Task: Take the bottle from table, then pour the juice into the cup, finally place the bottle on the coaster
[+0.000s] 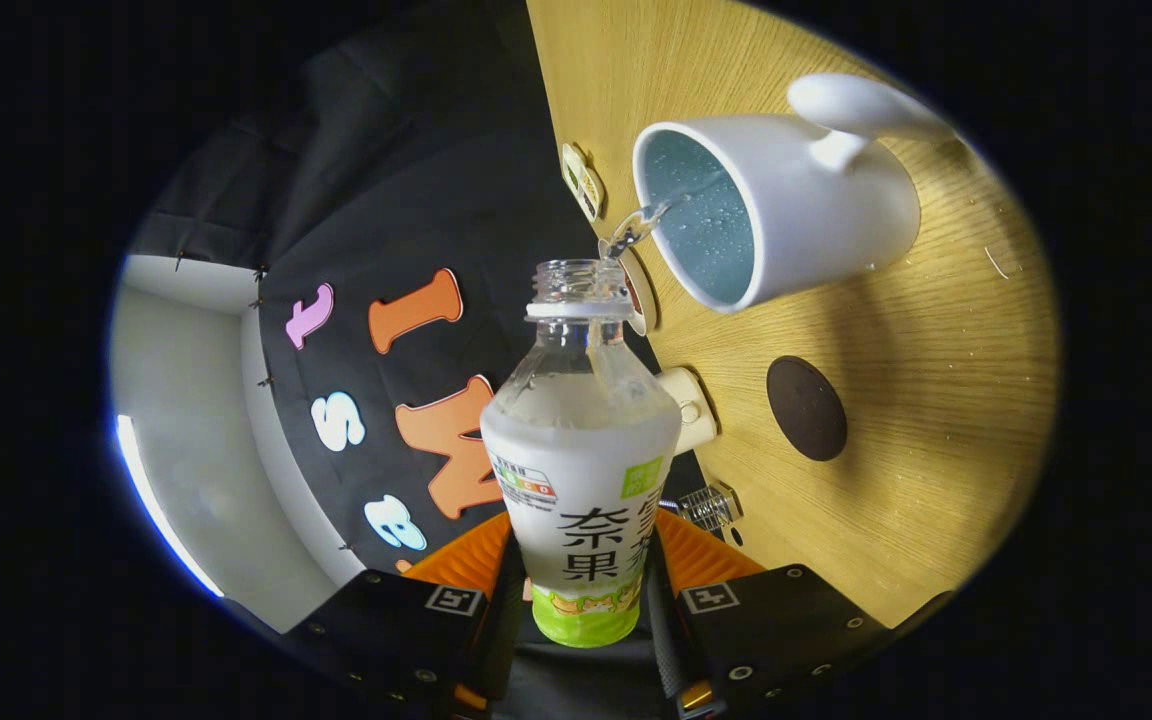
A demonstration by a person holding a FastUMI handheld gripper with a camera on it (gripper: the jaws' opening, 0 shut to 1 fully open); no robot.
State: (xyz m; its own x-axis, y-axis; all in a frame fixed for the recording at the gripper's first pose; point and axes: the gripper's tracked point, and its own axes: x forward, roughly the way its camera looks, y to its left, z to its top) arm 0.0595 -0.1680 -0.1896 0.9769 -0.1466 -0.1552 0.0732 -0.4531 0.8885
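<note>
My gripper [584, 590] is shut on a clear plastic bottle [581, 440] with a white and green label, one finger on each side of its lower body. The bottle has no cap and is tipped over sideways. A thin stream of clear liquid [636, 228] runs from its mouth into the white cup [786, 190] just beyond it. The cup has a blue inside and a handle on its far side, and it stands on the wooden table [936, 420]. A dark round coaster [806, 408] lies on the table close to the cup, beside the bottle's shoulder.
A small cream-coloured object [691, 410] sits at the table's edge behind the bottle. Two small flat pieces [582, 180] are at the same edge near the cup. A metal fitting [711, 505] is close to my fingers. Droplets dot the table near the cup.
</note>
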